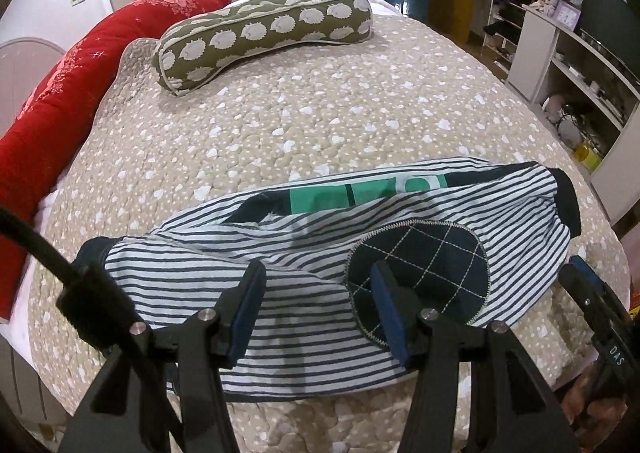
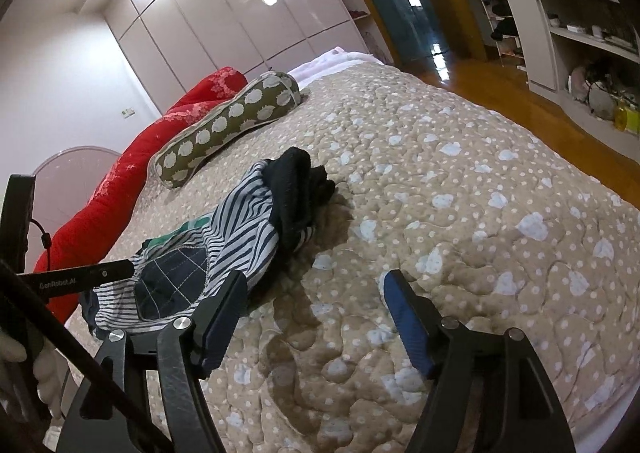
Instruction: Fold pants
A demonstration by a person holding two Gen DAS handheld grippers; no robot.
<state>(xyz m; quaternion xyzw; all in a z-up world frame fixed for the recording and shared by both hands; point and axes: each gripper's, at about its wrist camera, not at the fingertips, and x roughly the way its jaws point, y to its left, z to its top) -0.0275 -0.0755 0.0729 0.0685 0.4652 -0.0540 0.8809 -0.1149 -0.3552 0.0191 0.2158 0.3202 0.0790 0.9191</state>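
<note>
the left gripper [image 1: 318, 273] stands wide, its blue pads apart over the striped pants [image 1: 304, 293], which lie bunched on the quilted bedspread [image 1: 320, 113] straight ahead of and beneath it, the dark oval patch [image 1: 436, 253] by its right finger. the right gripper [image 2: 316, 281] is wide too, holding nothing, with the pants [image 2: 240, 229] ahead to its left. a green patterned bolster [image 1: 264, 29] lies far ahead.

Bright, sharp, fisheye-warped, wardrobe [image 2: 240, 13] glare.

Left claw [image 1: 318, 277] spread wide, empty; right claw [image 2: 316, 293] likewise spread wide and empty.
</note>
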